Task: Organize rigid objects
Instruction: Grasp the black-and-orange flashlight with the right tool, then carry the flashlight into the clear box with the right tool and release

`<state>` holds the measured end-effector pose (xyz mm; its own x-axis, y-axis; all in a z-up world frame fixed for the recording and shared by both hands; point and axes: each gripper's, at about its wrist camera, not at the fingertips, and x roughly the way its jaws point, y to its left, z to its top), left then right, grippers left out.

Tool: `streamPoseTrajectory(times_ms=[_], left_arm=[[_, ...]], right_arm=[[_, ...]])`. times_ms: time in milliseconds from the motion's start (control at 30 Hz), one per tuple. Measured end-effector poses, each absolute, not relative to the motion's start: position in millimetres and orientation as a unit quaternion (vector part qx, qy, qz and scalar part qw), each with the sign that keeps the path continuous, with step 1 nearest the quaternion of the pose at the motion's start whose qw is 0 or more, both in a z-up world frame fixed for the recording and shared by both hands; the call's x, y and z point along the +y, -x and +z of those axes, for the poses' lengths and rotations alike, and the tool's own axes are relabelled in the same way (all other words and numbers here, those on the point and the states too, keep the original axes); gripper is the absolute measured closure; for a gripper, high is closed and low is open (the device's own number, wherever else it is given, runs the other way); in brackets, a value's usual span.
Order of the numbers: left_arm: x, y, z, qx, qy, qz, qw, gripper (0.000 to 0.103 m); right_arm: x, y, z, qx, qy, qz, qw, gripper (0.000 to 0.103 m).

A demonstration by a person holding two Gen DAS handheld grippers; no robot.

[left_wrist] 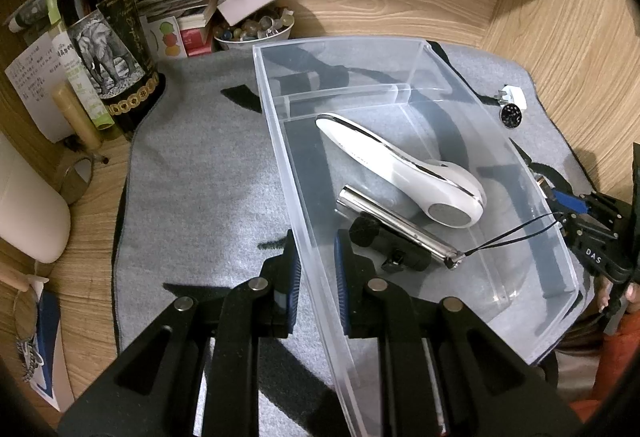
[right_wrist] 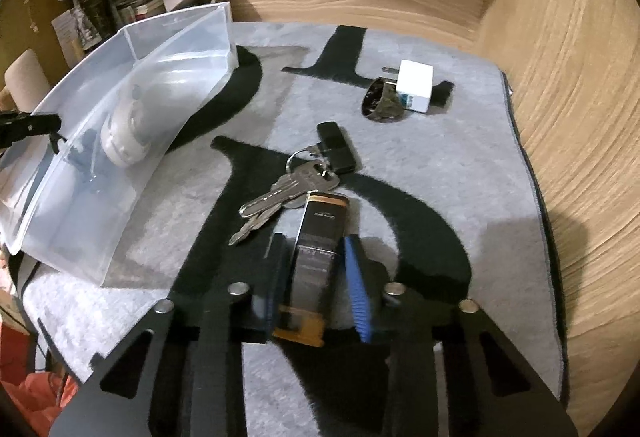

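Left wrist view: the left gripper [left_wrist: 316, 265] pinches the near wall of the clear plastic bin [left_wrist: 404, 49], which holds a white massager [left_wrist: 400, 169] and a silver cylinder [left_wrist: 396, 227]. Right wrist view: the right gripper [right_wrist: 316, 277] clamps a dark rectangular lighter [right_wrist: 318, 237] lying on the grey mat [right_wrist: 460, 165], just beside a key bunch [right_wrist: 288, 189].
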<state>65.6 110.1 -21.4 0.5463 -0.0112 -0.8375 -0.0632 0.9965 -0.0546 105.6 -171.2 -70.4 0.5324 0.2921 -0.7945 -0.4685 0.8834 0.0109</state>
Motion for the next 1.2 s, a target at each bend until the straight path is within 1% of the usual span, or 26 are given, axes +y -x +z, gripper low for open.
streamPoseTrajectory(times_ms=[33,233,433,533,867,1200], left_arm=[[110,-66,-21,0.476,0.04,0.015,0.878,0.088],[110,-66,-21,0.477,0.039,0.016,0.878,0.088],[110,-66,-22,0.476,0.045,0.018,0.878,0.088],[111,-66,-22,0.475,0.047,0.02,0.878,0.09],[114,-66,-22,0.473,0.049,0.019,0.879,0.091],[114,-66,-22,0.474,0.049,0.02,0.879,0.091]], right_arm=[[-171,-105,-70,0.429,0.103,0.215,0.871,0.081],[-172,-105,-61,0.416,0.096,0.214,0.879,0.081],[-168,-103,-35,0.384,0.081,0.231,0.89,0.081],[-160,-102,-24,0.368,0.08,0.243,0.894,0.081],[-115,-100,18,0.308,0.093,0.297,0.899,0.081],[-61,-102,35,0.284,0.105,0.349,0.887,0.081]])
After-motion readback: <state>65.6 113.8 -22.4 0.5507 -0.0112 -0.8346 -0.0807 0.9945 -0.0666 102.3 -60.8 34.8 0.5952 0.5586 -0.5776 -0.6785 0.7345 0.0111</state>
